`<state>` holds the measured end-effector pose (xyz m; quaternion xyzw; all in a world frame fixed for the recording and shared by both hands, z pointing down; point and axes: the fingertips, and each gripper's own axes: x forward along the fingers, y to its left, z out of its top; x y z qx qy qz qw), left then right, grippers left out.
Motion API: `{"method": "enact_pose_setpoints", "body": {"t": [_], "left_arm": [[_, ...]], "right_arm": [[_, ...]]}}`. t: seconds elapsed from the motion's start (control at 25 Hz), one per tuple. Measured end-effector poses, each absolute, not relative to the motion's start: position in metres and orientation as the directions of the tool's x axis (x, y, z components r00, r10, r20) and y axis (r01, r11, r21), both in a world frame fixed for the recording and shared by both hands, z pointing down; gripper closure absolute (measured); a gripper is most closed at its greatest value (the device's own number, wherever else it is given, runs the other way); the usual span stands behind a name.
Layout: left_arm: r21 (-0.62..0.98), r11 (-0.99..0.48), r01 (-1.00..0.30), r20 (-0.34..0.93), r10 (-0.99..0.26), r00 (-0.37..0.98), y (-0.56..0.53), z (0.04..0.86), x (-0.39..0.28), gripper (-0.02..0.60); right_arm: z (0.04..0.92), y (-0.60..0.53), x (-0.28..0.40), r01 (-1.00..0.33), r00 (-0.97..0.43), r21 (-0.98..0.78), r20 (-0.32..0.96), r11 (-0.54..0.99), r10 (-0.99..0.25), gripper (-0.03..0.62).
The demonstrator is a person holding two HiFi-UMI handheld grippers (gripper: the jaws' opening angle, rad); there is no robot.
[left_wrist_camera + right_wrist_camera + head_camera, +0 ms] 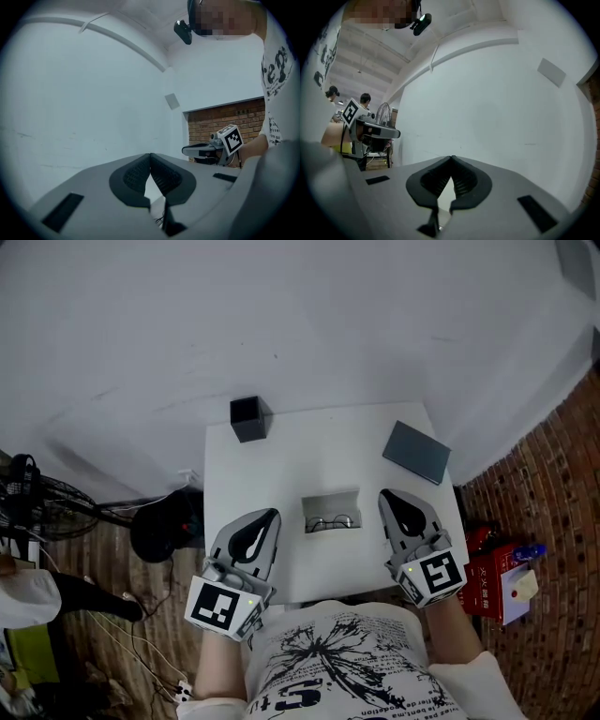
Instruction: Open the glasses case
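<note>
A flat slate-grey glasses case [416, 452] lies closed at the white table's [281, 456] far right corner. A small white open box [331, 512] with a pair of glasses in it sits near the front edge, between my two grippers. My left gripper [267, 516] is raised at the box's left, shut and empty, its tips meeting [150, 154]. On the box's right my right gripper [386, 495] is also shut on nothing [451, 157]. Both gripper views point level at a white wall; neither shows the case.
A black cube box [249, 418] stands at the table's far left. On the floor are a red box [502, 579] at the right and a fan with cables [37, 498] at the left. People [365, 98] stand far off in the right gripper view.
</note>
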<state>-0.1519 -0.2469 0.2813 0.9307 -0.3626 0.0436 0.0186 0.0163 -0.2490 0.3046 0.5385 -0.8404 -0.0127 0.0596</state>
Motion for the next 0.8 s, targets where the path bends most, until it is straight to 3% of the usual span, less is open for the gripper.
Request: {"method": "enact_pose_setpoints", "body": {"t": [0.8], "left_arm": [[-0.003, -0.719, -0.695, 0.110, -0.691, 0.715, -0.248, 0.289, -0.156, 0.568]], "right_arm": [[0.317, -0.250, 0.006, -0.905, -0.418, 0.037, 0.091, 0.423, -0.904, 0.582]]}}
